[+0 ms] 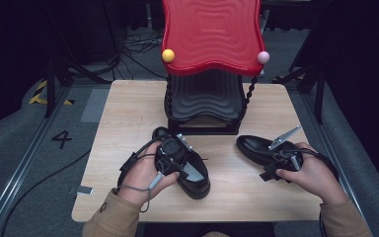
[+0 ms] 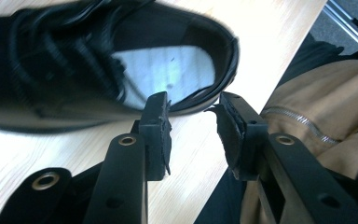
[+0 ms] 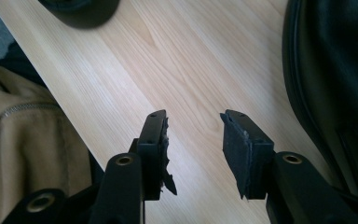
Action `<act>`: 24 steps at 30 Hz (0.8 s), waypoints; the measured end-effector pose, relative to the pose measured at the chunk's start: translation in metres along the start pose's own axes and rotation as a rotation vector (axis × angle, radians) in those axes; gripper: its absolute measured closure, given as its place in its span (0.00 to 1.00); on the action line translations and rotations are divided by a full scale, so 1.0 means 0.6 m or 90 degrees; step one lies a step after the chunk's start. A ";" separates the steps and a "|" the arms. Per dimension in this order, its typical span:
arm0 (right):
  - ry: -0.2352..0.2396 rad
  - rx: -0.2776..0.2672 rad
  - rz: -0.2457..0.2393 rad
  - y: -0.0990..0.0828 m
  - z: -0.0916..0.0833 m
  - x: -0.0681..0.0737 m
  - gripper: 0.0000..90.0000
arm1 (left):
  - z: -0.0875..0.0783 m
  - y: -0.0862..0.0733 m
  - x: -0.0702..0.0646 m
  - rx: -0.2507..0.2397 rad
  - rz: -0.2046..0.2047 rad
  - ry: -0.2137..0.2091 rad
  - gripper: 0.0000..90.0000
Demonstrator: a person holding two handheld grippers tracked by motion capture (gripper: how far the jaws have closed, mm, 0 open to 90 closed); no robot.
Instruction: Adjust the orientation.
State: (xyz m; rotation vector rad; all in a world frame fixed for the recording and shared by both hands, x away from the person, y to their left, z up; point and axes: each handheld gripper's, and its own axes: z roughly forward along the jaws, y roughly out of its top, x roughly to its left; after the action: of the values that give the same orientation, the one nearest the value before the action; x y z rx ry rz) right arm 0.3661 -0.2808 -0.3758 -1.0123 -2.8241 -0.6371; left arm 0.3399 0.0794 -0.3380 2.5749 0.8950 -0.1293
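Two black shoes lie on the desk [image 1: 128, 106], well apart. We see the left shoe [image 1: 197, 177] at lower centre of the high view, heel toward the bottom edge, its pale insole showing. The right shoe [image 1: 254, 146] sits at centre right, toe pointing toward the middle of the frame.

Our left tongs [image 1: 171, 154] hang over the left shoe in the high view, with the left hand [image 1: 145, 175] on the handle just lower left of it. In the left gripper view those tongs [image 2: 193, 112] stand wide with bare desk between the pads; the shoe's heel rim [image 2: 214, 88] lies just above the tips, close to the left one. Whether that tip touches the rim we cannot tell. Nothing is held.

Our right tongs [image 1: 276, 168] sit over the rear part of the right shoe in the high view, the right hand [image 1: 316, 175] behind them at lower right. In the right gripper view the tongs [image 3: 193, 119] are apart at a middling width, only wood grain between them; the dark side of the right shoe [image 3: 331, 70] fills the right edge, clear of the pads.

At top centre of the high view a black rack [image 1: 205, 101] stands on the desk's far part, carrying a red wavy top [image 1: 211, 32] with a yellow ball [image 1: 168, 55] and a pink ball [image 1: 262, 57] at its corners.
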 end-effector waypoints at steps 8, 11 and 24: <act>-0.008 -0.005 -0.032 0.051 0.007 0.019 0.64 | -0.015 -0.029 0.035 0.002 -0.051 0.008 0.69; -0.012 -0.013 -0.044 0.066 0.009 0.026 0.64 | -0.015 -0.036 0.042 0.003 -0.061 0.008 0.68; 0.018 -0.039 -0.061 0.172 0.045 0.083 0.61 | -0.026 -0.076 0.076 -0.011 -0.119 0.021 0.65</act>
State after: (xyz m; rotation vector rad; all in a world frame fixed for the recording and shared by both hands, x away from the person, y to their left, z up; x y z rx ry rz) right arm 0.3936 -0.1685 -0.3533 -0.8745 -2.8585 -0.7449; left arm 0.3473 0.1442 -0.3498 2.4813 1.1428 -0.1313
